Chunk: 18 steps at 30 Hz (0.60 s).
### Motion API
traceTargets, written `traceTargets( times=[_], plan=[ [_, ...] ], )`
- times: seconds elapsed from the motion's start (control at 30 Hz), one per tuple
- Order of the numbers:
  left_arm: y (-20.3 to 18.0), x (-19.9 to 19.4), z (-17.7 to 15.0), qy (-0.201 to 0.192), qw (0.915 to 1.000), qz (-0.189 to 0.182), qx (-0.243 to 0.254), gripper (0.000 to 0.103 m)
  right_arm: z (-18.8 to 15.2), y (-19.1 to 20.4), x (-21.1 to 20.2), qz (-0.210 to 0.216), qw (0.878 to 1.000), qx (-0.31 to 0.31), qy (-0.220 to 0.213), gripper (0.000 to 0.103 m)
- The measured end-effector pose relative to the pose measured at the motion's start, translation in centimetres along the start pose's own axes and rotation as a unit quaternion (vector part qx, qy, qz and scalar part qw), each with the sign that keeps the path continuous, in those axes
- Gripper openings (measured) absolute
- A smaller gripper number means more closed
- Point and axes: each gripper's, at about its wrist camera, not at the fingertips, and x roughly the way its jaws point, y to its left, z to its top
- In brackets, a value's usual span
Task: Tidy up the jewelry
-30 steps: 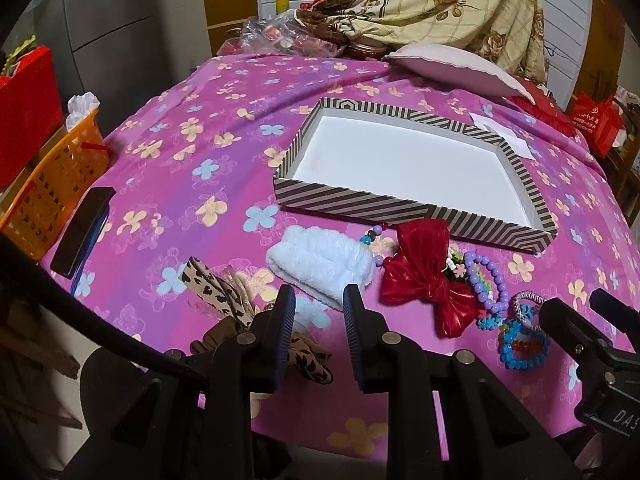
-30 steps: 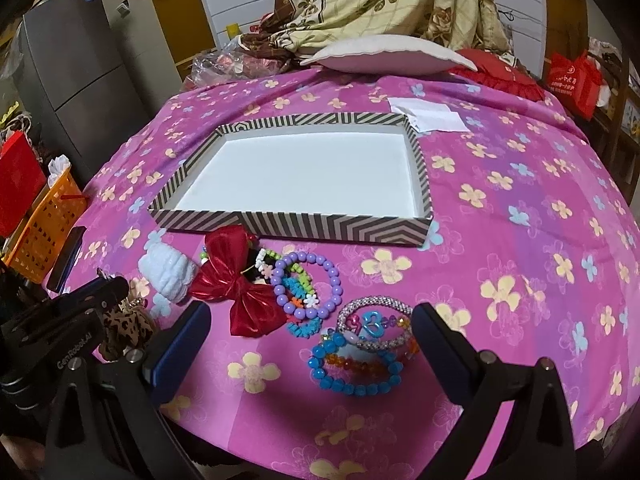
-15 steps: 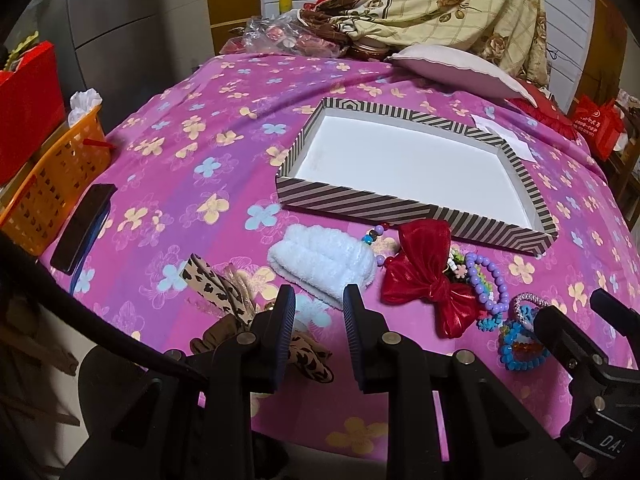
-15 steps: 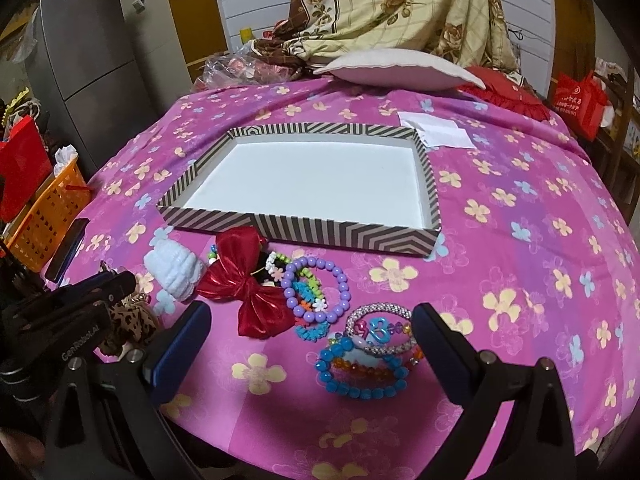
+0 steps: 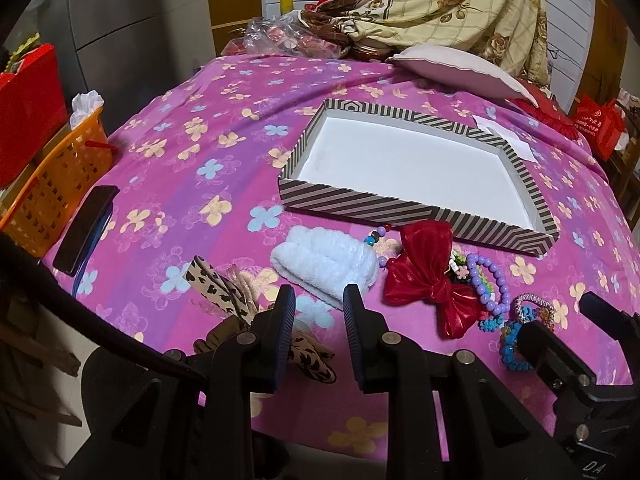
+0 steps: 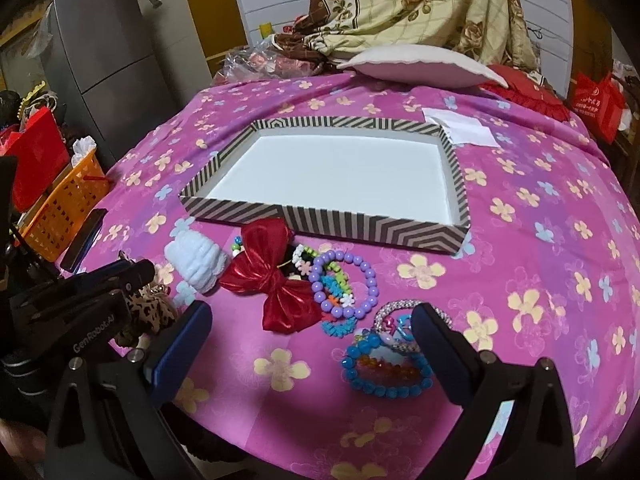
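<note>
A striped box lid with a white inside (image 5: 352, 200) (image 6: 360, 228) lies on the pink flowered cloth. In front of it lie a white fluffy band (image 5: 324, 260) (image 6: 196, 256), a red bow (image 5: 428, 276) (image 6: 276, 276), a purple bead bracelet (image 5: 490, 280) (image 6: 360, 280), a blue bead bracelet (image 6: 384, 376) (image 5: 510, 346) and a leopard-print bow (image 5: 224, 292) (image 6: 144, 312). My left gripper (image 5: 319, 300) is narrowly open and empty, just short of the white band. My right gripper (image 6: 310, 322) is wide open, its fingers on either side of the bracelets, above the cloth.
An orange basket (image 5: 48, 184) and a dark phone (image 5: 86, 228) sit at the left edge. A pillow (image 6: 420, 66), bedding and a white paper (image 6: 464, 130) lie behind the box. A grey fridge (image 6: 108, 52) stands at the back left.
Both grippers have drifted slightly forward toward the jewelry. Jaw openings are unchanged and nothing on the cloth has moved.
</note>
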Motion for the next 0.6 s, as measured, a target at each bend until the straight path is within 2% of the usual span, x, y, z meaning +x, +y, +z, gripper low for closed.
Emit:
traceTargets(
  times=[0.17,0.6],
  plan=[
    [0.06,0.03,0.04,0.000,1.0000,0.000,0.000,0.046,0.17,-0.20,-0.59,-0.007,1.000,-0.004,-0.027,0.102],
    [0.56,0.34,-0.22,0.005,1.0000,-0.001,-0.003,0.046,0.04,-0.18,-0.17,-0.014,1.000,-0.011,-0.015,0.102]
  ],
)
